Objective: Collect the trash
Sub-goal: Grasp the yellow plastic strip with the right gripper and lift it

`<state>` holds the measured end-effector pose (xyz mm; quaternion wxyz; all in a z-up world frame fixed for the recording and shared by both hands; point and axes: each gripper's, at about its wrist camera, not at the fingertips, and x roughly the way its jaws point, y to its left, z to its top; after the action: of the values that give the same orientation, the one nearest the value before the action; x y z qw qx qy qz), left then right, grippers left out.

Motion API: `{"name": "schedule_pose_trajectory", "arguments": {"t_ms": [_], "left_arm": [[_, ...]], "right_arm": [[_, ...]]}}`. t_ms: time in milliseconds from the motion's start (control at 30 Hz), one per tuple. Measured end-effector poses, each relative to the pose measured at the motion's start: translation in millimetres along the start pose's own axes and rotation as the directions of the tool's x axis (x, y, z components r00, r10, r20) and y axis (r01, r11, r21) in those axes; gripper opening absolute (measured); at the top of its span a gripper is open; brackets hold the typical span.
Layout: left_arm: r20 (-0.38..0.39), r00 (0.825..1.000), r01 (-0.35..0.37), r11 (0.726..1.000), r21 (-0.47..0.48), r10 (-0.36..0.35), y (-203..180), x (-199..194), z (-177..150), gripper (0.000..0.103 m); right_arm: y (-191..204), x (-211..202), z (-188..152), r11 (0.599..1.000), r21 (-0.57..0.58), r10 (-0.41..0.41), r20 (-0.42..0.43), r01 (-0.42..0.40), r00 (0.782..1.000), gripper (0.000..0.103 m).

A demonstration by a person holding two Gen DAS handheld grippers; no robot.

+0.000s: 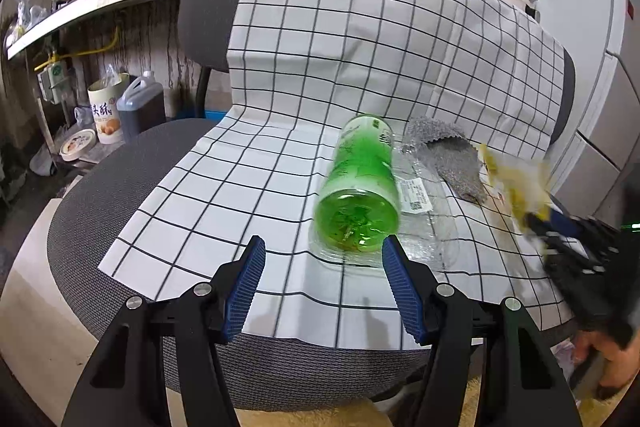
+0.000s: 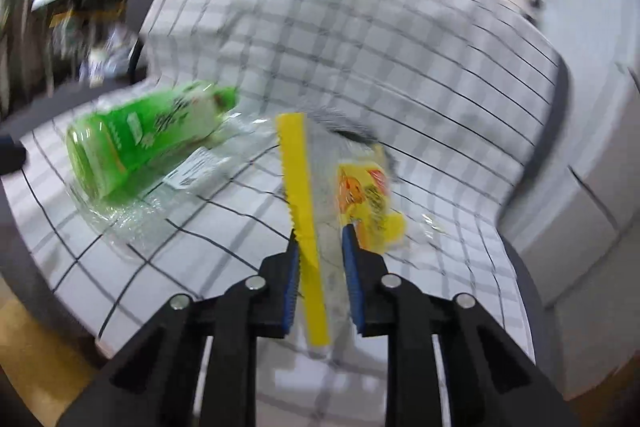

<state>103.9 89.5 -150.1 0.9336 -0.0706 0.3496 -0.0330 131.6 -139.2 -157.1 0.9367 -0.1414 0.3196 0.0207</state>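
Step in hand: the yellow snack wrapper (image 2: 320, 211) is being taken from the chair seat by the right gripper (image 2: 320, 251); the view is motion-blurred.
Right gripper: the jaws are narrow, with the clear-and-yellow wrapper between the blue pads (image 2: 352, 267). Whether the pads already press on the film cannot be told.
Left gripper (image 1: 324, 283): the jaws are held wide and nothing is gripped; the gripper hangs just in front of the base of the green bottle (image 1: 360, 191).
Remaining trash: the green bottle lies on its side on the checked cloth (image 1: 320, 47), partly on a clear plastic film (image 1: 424, 227). A grey pad (image 1: 448, 155) lies just behind it.
Surface: the cloth is draped over an office chair (image 1: 80, 211), not a table.
Next move: the hold on the thin film is judged to need confirming before lifting. The bottle is then judged a wide grasp across its body for the left gripper.
Risk: the bottle is likely to roll if nudged.
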Motion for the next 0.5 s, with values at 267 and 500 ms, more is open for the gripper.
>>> {"name": "schedule_pose_trajectory", "arguments": {"t_ms": [267, 500], "left_arm": [[-0.001, 0.998, 0.066, 0.995, 0.076, -0.066, -47.5, -5.1, -5.6, 0.062], [-0.025, 0.994, 0.109, 0.982, 0.153, -0.106, -90.2, -8.1, -14.7, 0.062]], "right_arm": [[-91.0, -47.6, -60.8, 0.946, 0.322, 0.023, -0.014, -0.017, 1.0, 0.019], [-109.0, -51.4, -86.7, 0.915, 0.4, 0.047, 0.02, -0.051, 0.999, 0.003]]}}
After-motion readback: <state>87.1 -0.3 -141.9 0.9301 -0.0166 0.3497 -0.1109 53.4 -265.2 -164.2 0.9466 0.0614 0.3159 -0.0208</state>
